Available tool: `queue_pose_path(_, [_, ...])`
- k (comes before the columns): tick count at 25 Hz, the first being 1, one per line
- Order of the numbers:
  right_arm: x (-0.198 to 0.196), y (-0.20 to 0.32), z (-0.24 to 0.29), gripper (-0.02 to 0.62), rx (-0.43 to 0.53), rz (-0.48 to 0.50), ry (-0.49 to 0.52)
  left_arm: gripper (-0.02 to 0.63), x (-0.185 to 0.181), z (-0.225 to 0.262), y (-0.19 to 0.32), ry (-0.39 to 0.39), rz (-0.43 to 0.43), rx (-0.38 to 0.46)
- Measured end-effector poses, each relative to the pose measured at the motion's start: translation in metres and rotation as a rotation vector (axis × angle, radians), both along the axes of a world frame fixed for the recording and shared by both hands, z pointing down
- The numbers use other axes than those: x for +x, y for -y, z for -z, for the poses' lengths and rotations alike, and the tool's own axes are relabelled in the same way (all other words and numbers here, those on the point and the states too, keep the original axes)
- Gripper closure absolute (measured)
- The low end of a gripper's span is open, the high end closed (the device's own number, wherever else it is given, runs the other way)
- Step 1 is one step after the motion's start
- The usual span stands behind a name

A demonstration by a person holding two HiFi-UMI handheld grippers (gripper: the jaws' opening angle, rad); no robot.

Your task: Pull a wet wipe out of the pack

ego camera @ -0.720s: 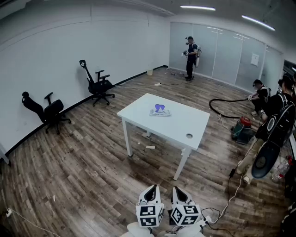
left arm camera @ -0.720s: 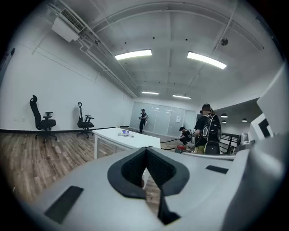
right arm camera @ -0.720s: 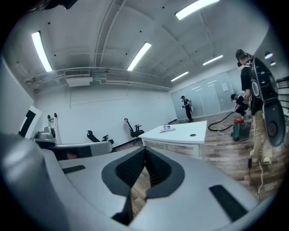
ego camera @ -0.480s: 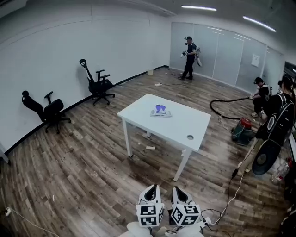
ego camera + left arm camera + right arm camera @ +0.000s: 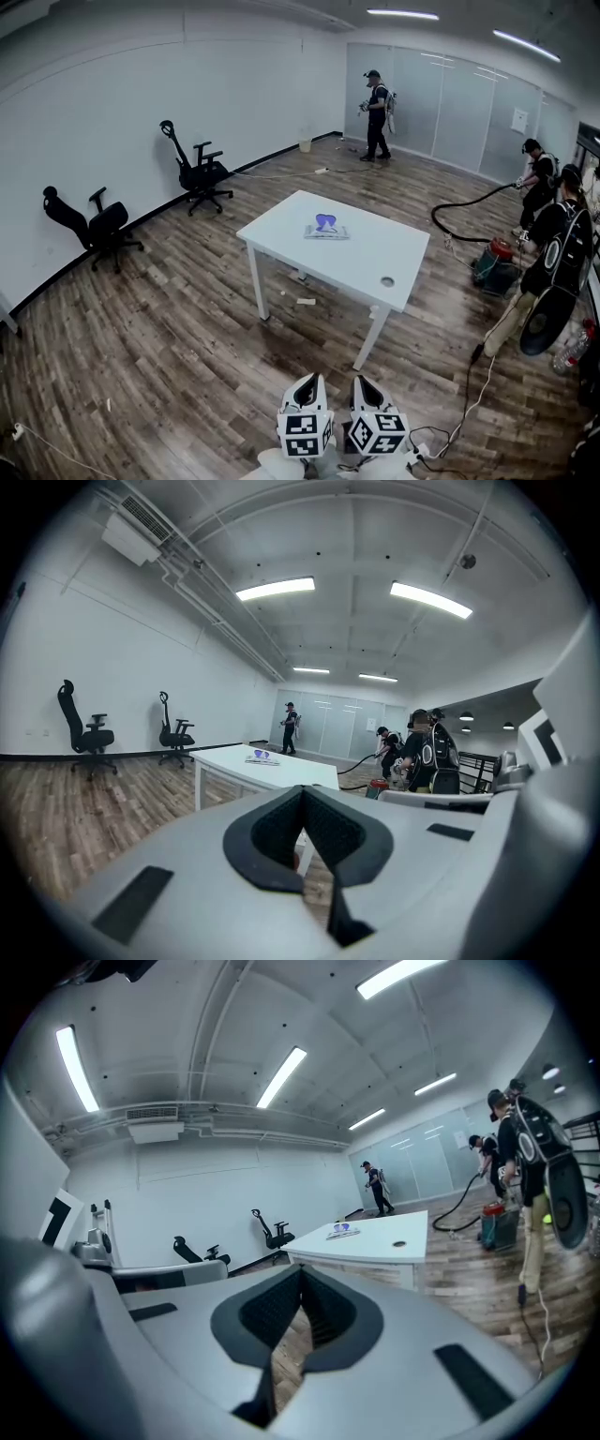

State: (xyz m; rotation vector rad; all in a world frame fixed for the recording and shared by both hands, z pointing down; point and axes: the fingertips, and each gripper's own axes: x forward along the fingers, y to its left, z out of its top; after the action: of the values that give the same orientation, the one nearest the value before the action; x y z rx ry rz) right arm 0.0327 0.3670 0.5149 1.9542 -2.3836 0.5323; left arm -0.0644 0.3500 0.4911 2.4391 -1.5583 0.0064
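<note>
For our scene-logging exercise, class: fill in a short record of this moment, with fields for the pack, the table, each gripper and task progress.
pack: wet wipe pack lies flat on the table, toward its far side
table: white table, mid-room on a wood floor
left gripper: left gripper has its jaws together, empty, well short of the table
right gripper: right gripper has its jaws together, empty, beside the left one
progress: not begun; pack untouched

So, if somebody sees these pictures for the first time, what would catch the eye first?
The white table stands alone in the middle of the wooden floor, with the wet wipe pack lying on it. Next come the left gripper and right gripper at the bottom edge, both shut, empty and well short of the table. Several people stand at the right.
</note>
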Motion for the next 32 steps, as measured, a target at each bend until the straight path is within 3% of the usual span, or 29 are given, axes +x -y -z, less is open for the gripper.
queue_pose_path(6, [0.004,0.023,-0.003,0.586,-0.008,0.002,0.002,0.609,0.005,-0.003,0.021,0.022,0.006,0.009])
queue_pose_path(14, [0.014,0.060,-0.010,0.586,-0.026,-0.003,0.005,0.610,0.013,-0.009,0.058,-0.004,0.004,-0.025])
queue_pose_path(32, [0.042,0.166,0.014,0.586,0.013,0.027,0.006,0.609,0.045,0.016,0.162,0.026,0.027,0.016])
